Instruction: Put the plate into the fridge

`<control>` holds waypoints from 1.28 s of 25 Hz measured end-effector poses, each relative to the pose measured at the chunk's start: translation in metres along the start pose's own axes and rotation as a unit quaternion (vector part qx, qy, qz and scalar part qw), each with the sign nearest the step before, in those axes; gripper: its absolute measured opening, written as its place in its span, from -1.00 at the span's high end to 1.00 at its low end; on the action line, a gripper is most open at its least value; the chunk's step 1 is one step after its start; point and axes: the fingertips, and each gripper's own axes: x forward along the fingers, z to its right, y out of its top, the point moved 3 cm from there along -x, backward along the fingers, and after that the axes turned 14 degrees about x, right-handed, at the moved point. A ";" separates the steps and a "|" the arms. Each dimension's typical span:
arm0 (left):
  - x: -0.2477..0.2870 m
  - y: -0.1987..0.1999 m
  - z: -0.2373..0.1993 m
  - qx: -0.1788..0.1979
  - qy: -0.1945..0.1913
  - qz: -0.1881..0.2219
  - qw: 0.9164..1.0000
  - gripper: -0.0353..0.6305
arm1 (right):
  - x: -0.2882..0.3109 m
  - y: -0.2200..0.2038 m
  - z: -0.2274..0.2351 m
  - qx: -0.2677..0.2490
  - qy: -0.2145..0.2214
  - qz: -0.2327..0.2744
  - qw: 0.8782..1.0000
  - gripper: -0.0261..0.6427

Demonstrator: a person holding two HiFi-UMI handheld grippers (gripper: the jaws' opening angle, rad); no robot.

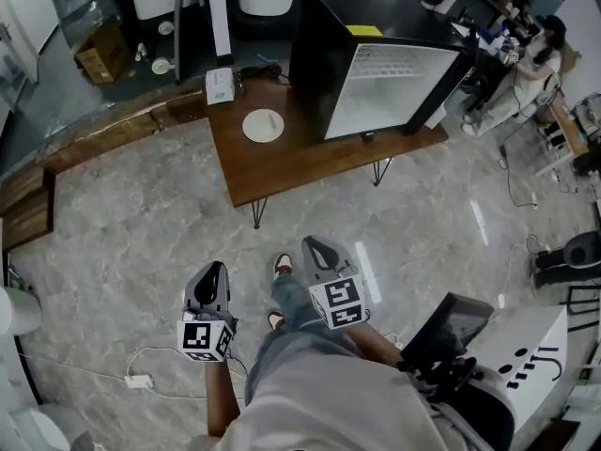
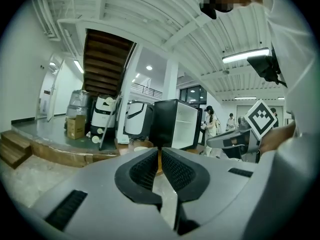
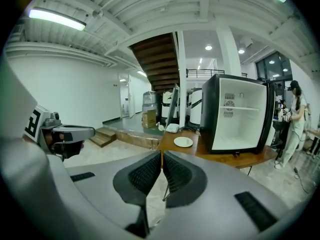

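Observation:
A white plate lies on the brown wooden table, just left of the black mini fridge, whose door stands open on a white inside. The plate and fridge also show in the right gripper view. My left gripper and right gripper hang over the marble floor, well short of the table, both shut and empty. In the left gripper view the fridge stands far ahead, beyond the left gripper. The right gripper points toward the table.
A small white box sits on the table's far left corner. Wooden steps run along the left. A dark device on a white base stands at my right. A cable and plug lie on the floor. A person stands beyond the fridge.

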 end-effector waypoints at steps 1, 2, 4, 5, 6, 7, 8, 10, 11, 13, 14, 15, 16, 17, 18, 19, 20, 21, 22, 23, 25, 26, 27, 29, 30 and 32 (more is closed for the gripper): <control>0.014 -0.001 -0.005 -0.001 -0.007 -0.003 1.000 0.83 | 0.012 0.004 0.006 0.003 -0.004 0.000 1.000 0.87; 0.029 -0.002 -0.010 -0.001 -0.014 -0.006 1.000 0.83 | 0.026 0.009 0.011 0.006 -0.006 0.001 1.000 0.86; 0.062 -0.004 -0.026 0.004 -0.026 -0.011 1.000 0.83 | 0.060 0.021 0.022 0.014 -0.009 0.005 1.000 0.87; 0.081 -0.004 -0.036 0.007 -0.032 -0.015 0.999 0.83 | 0.079 0.028 0.027 0.018 -0.010 0.006 1.000 0.87; 0.102 -0.003 -0.046 0.009 -0.039 -0.020 0.999 0.83 | 0.099 0.036 0.035 0.022 -0.012 0.006 1.000 0.87; 0.123 -0.001 -0.055 0.010 -0.047 -0.025 0.999 0.83 | 0.118 0.043 0.044 0.026 -0.016 0.005 1.000 0.87; 0.145 0.001 -0.063 0.011 -0.055 -0.030 0.998 0.83 | 0.137 0.051 0.055 0.031 -0.020 0.003 0.999 0.86; 0.190 0.006 -0.081 0.016 -0.071 -0.041 0.996 0.83 | 0.173 0.068 0.078 0.045 -0.029 0.001 0.999 0.87; 0.213 0.009 -0.091 0.022 -0.078 -0.047 0.996 0.83 | 0.191 0.078 0.089 0.053 -0.033 0.003 0.998 0.87; 0.262 0.014 -0.110 0.034 -0.089 -0.058 0.994 0.83 | 0.227 0.096 0.114 0.071 -0.039 0.006 0.997 0.87; 0.287 0.017 -0.118 0.039 -0.091 -0.061 0.993 0.83 | 0.244 0.103 0.129 0.082 -0.043 0.007 0.996 0.87; 0.312 0.019 -0.126 0.043 -0.091 -0.063 0.993 0.83 | 0.259 0.109 0.145 0.093 -0.048 0.007 0.994 0.86; 0.335 0.022 -0.132 0.047 -0.091 -0.063 0.993 0.83 | 0.273 0.114 0.160 0.104 -0.055 0.007 0.993 0.87; 0.356 0.025 -0.137 0.054 -0.094 -0.065 0.992 0.83 | 0.286 0.117 0.174 0.113 -0.062 0.006 0.992 0.86; 0.375 0.026 -0.142 0.059 -0.098 -0.067 0.991 0.83 | 0.297 0.119 0.187 0.121 -0.070 0.006 0.990 0.87; 0.393 0.028 -0.147 0.062 -0.102 -0.071 0.990 0.83 | 0.308 0.121 0.199 0.126 -0.078 0.006 0.989 0.87; 0.410 0.028 -0.152 0.064 -0.107 -0.075 0.989 0.83 | 0.318 0.122 0.209 0.130 -0.085 0.005 0.988 0.86; 0.425 0.028 -0.156 0.066 -0.112 -0.079 0.988 0.83 | 0.327 0.124 0.218 0.133 -0.091 0.005 0.987 0.87; 0.440 0.028 -0.160 0.070 -0.119 -0.084 0.987 0.83 | 0.334 0.126 0.226 0.136 -0.095 0.005 0.986 0.87; 0.454 0.028 -0.163 0.075 -0.126 -0.087 0.985 0.83 | 0.341 0.127 0.232 0.142 -0.096 0.003 0.985 0.87; 0.486 0.028 -0.170 0.077 -0.142 -0.088 0.983 0.83 | 0.355 0.128 0.245 0.155 -0.102 -0.002 0.983 0.86; 0.502 0.028 -0.175 0.077 -0.152 -0.090 0.981 0.83 | 0.362 0.129 0.251 0.158 -0.111 -0.004 0.981 0.86; 0.520 0.025 -0.180 0.078 -0.163 -0.094 0.979 0.83 | 0.370 0.130 0.256 0.155 -0.122 -0.007 0.980 0.86; 0.556 0.016 -0.191 0.085 -0.188 -0.108 0.973 0.83 | 0.387 0.131 0.266 0.154 -0.144 -0.012 0.978 0.86; 0.575 0.010 -0.196 0.088 -0.202 -0.115 0.968 0.83 | 0.397 0.129 0.271 0.161 -0.153 -0.013 0.975 0.86; 0.615 -0.003 -0.208 0.096 -0.234 -0.128 0.959 0.83 | 0.421 0.126 0.279 0.185 -0.170 -0.016 0.968 0.86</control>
